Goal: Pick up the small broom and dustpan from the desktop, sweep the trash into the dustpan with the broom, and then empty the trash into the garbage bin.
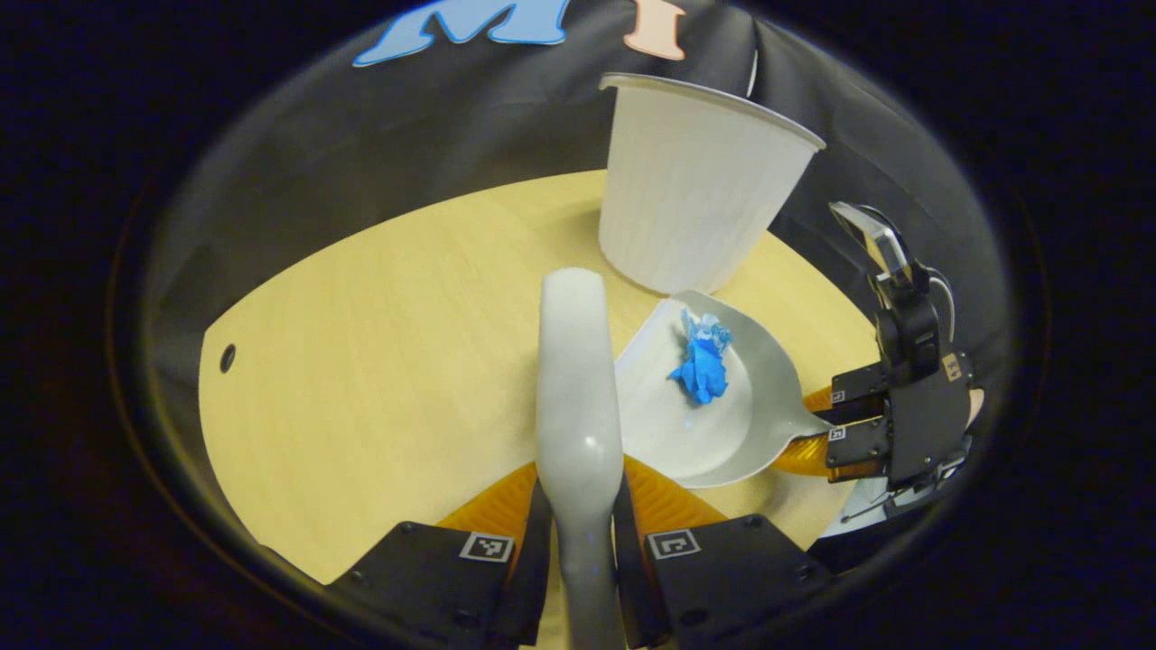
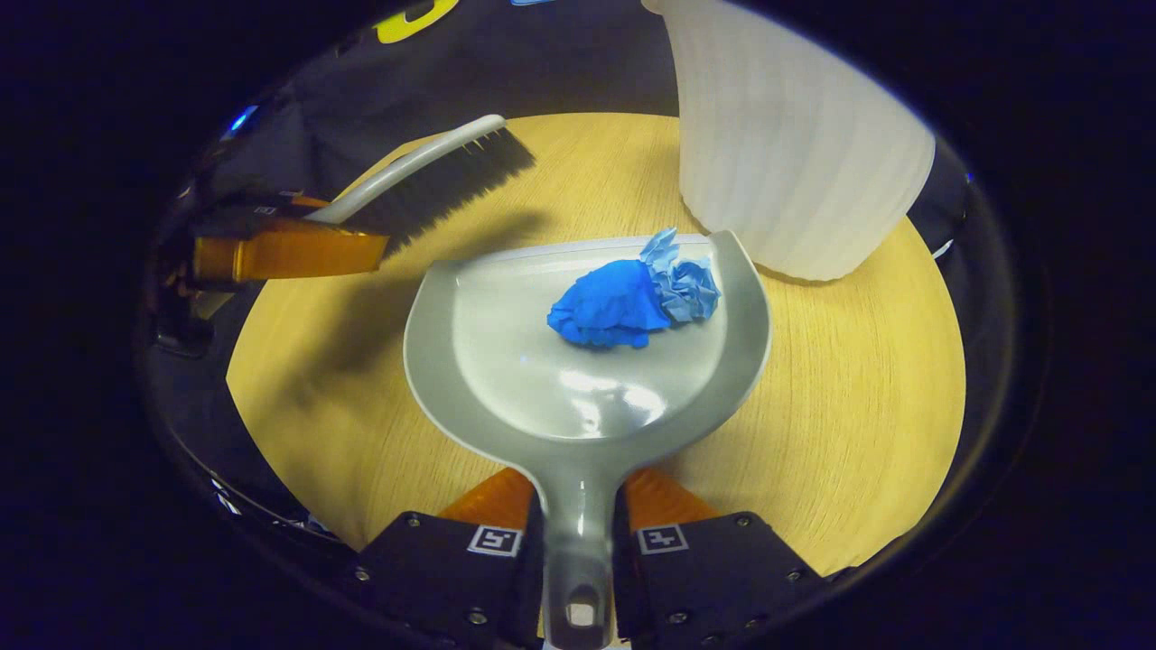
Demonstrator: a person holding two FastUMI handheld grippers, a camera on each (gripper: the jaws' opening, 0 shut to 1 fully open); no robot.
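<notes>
You have the dustpan (image 2: 578, 361) by its handle in your right gripper (image 2: 578, 533), with both orange fingers squeezing the handle from each side, so the pan sticks straight out toward 12 o'clock in the right gripper view. You hold it about flat, and I think that is why the blue crumpled trash (image 2: 632, 298) stays put inside, near the front lip at about 1 o'clock from the pan's middle. The white garbage bin (image 2: 795, 144) stands on the wooden desktop (image 2: 858, 406) just past the pan's lip, at 1 o'clock, so the pan looks set for tipping. The sweeping part looks done, and the emptying is not yet done. Your left gripper (image 1: 578, 515) clenches the small broom (image 1: 578, 379) by its pale handle, which points toward 12 o'clock in the left gripper view. In the right gripper view the broom's dark bristles (image 2: 461, 181) hang at 10 o'clock, above the desktop and apart from the pan, which keeps them out of the way. From the left gripper view, the other gripper sits at 3 o'clock, reaching in sideways toward the bin.
</notes>
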